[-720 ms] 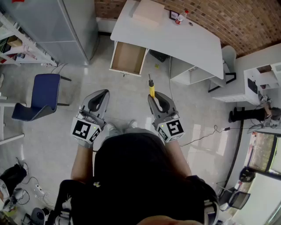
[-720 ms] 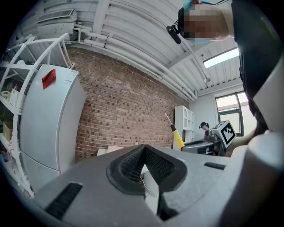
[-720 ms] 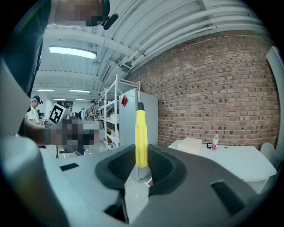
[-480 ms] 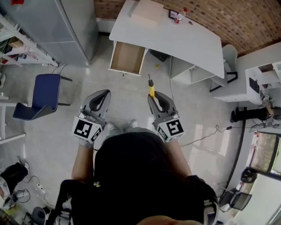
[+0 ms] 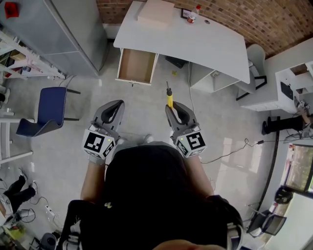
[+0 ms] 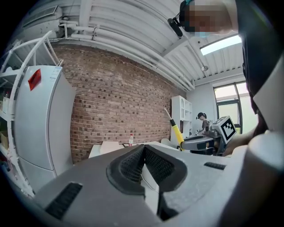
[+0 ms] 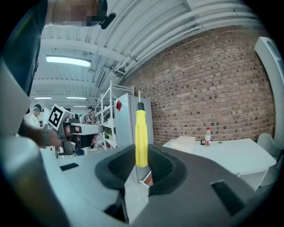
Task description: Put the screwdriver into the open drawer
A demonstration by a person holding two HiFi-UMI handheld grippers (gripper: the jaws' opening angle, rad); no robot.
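Observation:
The yellow-handled screwdriver [image 5: 169,99] stands up out of my right gripper [image 5: 171,108], which is shut on its handle; its black collar and metal tip point toward the desk. The right gripper view shows the handle [image 7: 141,137] clamped upright between the pads of that gripper [image 7: 141,165]. My left gripper [image 5: 117,104] hovers level beside it, shut and empty, its pads meeting in its own view [image 6: 144,150]. The open drawer [image 5: 136,66], a bare wooden box, sticks out from the white desk [image 5: 205,46] ahead, well beyond both grippers.
A cardboard box [image 5: 155,12] and a bottle [image 5: 191,14] sit on the desk. A blue chair [image 5: 46,108] stands to the left, a grey cabinet [image 5: 58,34] behind it. White shelving [image 5: 293,83] and a floor cable [image 5: 230,152] are to the right.
Both grippers keep their places in the head view, still gripping as before. The desk and drawer have drifted slightly left and up in that view.

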